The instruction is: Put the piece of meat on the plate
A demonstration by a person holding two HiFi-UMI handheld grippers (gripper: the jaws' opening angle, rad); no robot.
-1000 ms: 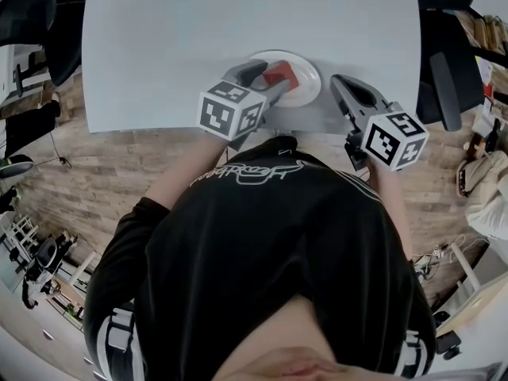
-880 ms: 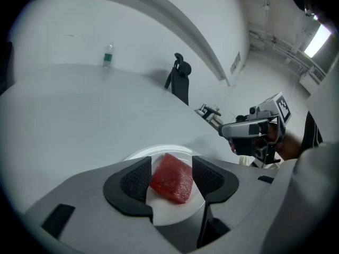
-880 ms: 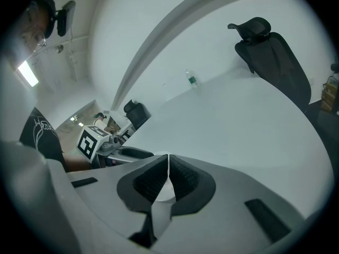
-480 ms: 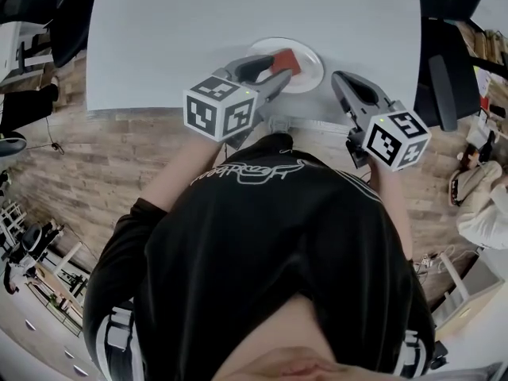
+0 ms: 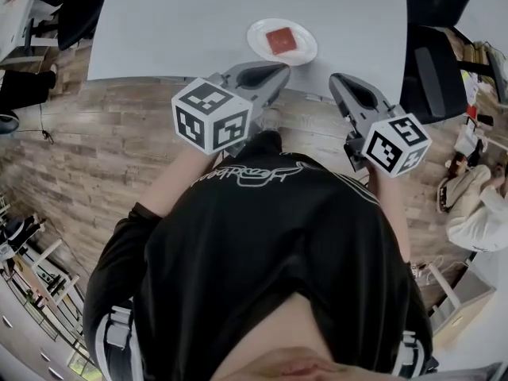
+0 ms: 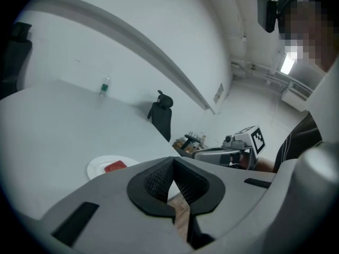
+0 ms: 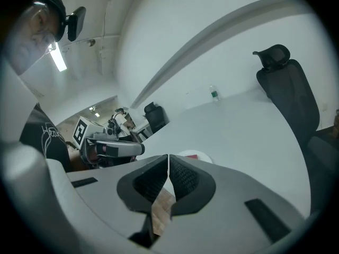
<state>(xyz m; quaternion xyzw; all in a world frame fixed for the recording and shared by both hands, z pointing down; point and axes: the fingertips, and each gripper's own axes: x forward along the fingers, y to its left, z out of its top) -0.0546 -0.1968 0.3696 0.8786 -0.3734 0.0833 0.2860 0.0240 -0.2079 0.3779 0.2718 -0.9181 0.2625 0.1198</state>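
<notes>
The red square piece of meat [image 5: 282,40] lies flat on the small white plate [image 5: 302,52], near the front edge of the white table [image 5: 198,22]. My left gripper [image 5: 279,73] hangs off the table's edge, short of the plate; its jaws have just been closing and are shut with nothing between them. My right gripper [image 5: 336,81] is beside it, also shut and empty. The left gripper view shows the plate [image 6: 97,168] and meat [image 6: 115,166] below and to the left of my left gripper [image 6: 172,162]. In the right gripper view the plate [image 7: 204,156] peeks over my right gripper [image 7: 168,159].
A black office chair [image 5: 432,74] stands at the table's right, seen also as the chair [image 7: 288,97]. A small bottle [image 6: 105,86] stands on the table's far side. Another dark chair [image 6: 161,115] is behind the table. Wooden floor [image 5: 119,157] lies under both grippers.
The left gripper let the meat go onto the plate, drew back off the table and closed. The right gripper pulled back too. Both now hang over the floor.
</notes>
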